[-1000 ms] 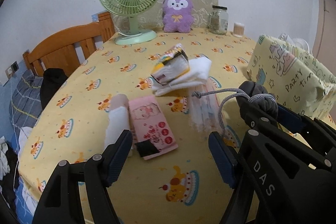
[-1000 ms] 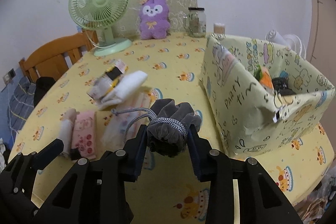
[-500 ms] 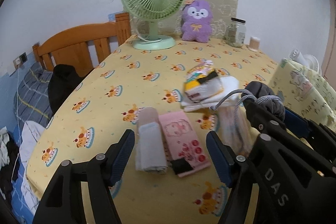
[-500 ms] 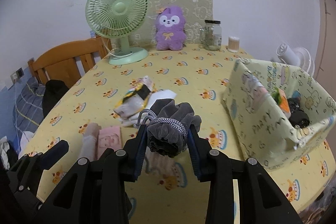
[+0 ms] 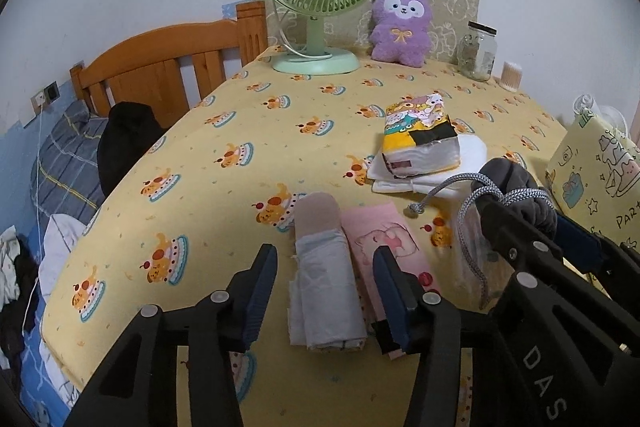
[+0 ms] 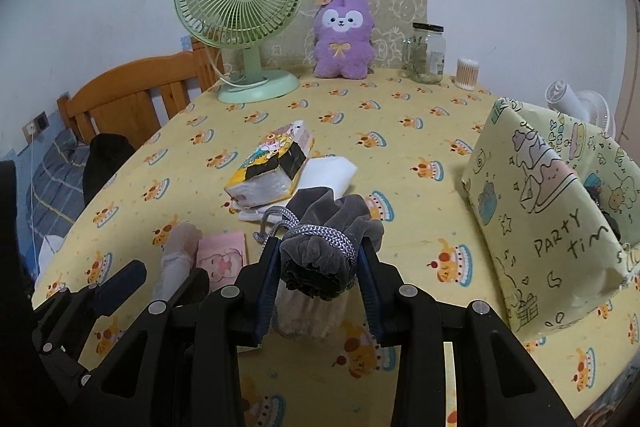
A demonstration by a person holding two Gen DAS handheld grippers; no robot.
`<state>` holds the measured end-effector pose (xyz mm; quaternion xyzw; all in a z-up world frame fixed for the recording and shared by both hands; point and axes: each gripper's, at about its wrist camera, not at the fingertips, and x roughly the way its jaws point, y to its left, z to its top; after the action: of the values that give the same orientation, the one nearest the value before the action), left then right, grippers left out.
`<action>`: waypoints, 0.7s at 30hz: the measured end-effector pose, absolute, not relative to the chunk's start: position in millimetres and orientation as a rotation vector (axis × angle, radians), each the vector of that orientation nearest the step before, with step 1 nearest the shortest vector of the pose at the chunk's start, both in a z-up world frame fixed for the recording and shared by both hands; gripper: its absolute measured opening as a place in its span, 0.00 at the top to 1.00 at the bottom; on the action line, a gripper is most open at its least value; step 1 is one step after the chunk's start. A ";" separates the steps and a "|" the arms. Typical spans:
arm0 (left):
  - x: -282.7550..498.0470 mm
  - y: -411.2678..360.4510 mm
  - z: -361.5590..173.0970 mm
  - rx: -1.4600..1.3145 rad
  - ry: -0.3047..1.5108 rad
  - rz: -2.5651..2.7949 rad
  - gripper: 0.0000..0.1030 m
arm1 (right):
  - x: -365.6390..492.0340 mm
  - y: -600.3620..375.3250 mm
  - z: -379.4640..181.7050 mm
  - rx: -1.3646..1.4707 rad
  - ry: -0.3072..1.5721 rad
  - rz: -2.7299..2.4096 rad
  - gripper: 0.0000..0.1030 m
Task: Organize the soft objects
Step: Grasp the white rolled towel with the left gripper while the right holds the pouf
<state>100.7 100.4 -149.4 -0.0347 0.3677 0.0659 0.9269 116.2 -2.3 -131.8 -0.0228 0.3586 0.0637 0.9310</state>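
Note:
My right gripper [image 6: 318, 279] is shut on a grey velvet drawstring pouch [image 6: 324, 247], held above the table; the pouch also shows in the left wrist view [image 5: 516, 187]. My left gripper [image 5: 324, 291] is open, its jaws on either side of a rolled pale cloth [image 5: 324, 283] lying on the table. A pink packet [image 5: 388, 239] lies just right of the roll. A colourful tissue pack [image 5: 420, 139] rests on folded white cloth [image 5: 472, 151] further back. The yellow "party time" fabric box [image 6: 552, 215] stands at the right.
A green fan [image 6: 240, 7], a purple plush [image 6: 342, 35], a glass jar [image 6: 428, 53] and a small cup of swabs [image 6: 467, 73] stand along the table's back edge. A wooden headboard [image 5: 168, 71] and a bed lie to the left. A clear packet [image 6: 308, 311] lies under the pouch.
Both grippers moved left and back from the box. The left gripper, which faced the pink packet, now straddles the rolled cloth. The right gripper still holds the pouch.

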 end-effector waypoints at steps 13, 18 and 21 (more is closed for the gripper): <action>94.6 102.6 -151.5 -0.096 0.761 0.101 0.81 | 113.9 -2.3 -134.9 -0.047 0.745 0.131 0.61; 89.0 99.4 -150.1 -0.086 0.759 0.111 0.87 | 108.4 -6.0 -134.1 -0.041 0.748 0.128 0.61; 85.5 96.5 -147.4 -0.077 0.754 0.112 0.88 | 104.6 -8.2 -132.5 -0.036 0.745 0.126 0.61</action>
<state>85.5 96.5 -147.4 -0.0373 0.3680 0.0548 0.9275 104.6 -8.2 -132.5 -0.0176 0.3637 0.0614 0.9293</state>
